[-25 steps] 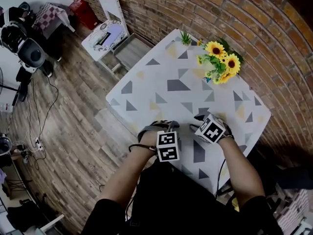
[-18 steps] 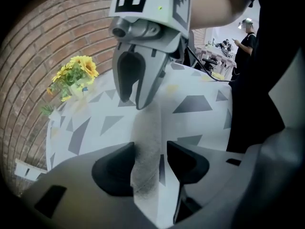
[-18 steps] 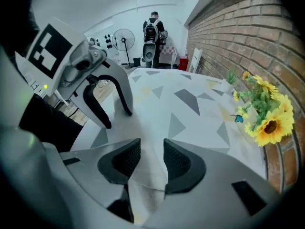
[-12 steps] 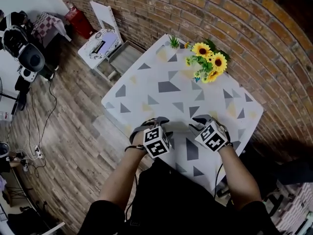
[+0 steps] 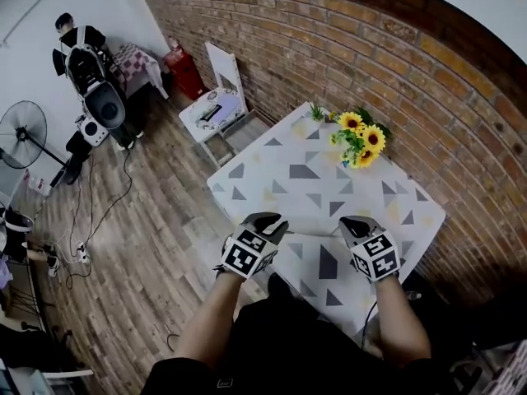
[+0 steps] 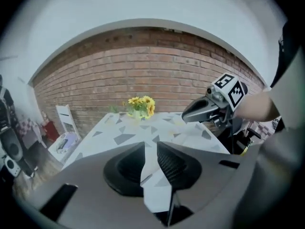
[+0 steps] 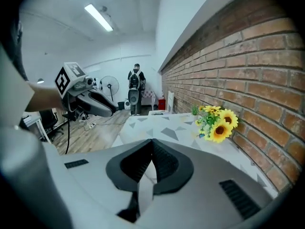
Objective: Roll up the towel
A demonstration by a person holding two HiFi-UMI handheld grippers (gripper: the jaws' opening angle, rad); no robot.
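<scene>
The towel (image 5: 313,179) is a white cloth with grey and yellow triangles, spread over the table. Its near edge is lifted off the table between my two grippers. My left gripper (image 5: 265,220) holds the near left part; its jaws have just been closing, and a fold of towel (image 6: 153,185) is pinched between them. On the near right, my right gripper (image 5: 352,225) has also just been closing and is now shut, with a strip of towel (image 7: 145,187) in its jaws. Each gripper appears in the other's view: right gripper (image 6: 193,113), left gripper (image 7: 102,108).
A bunch of sunflowers (image 5: 360,142) and a small green plant (image 5: 316,111) stand at the table's far edge against the brick wall (image 5: 370,64). A white chair (image 5: 216,105) stands left of the table. A fan (image 5: 20,134) and a person (image 5: 78,44) are far left.
Both grippers rose from the table's near edge and their jaws closed, lifting the towel's near edge. The head view tilted up, showing more of the room.
</scene>
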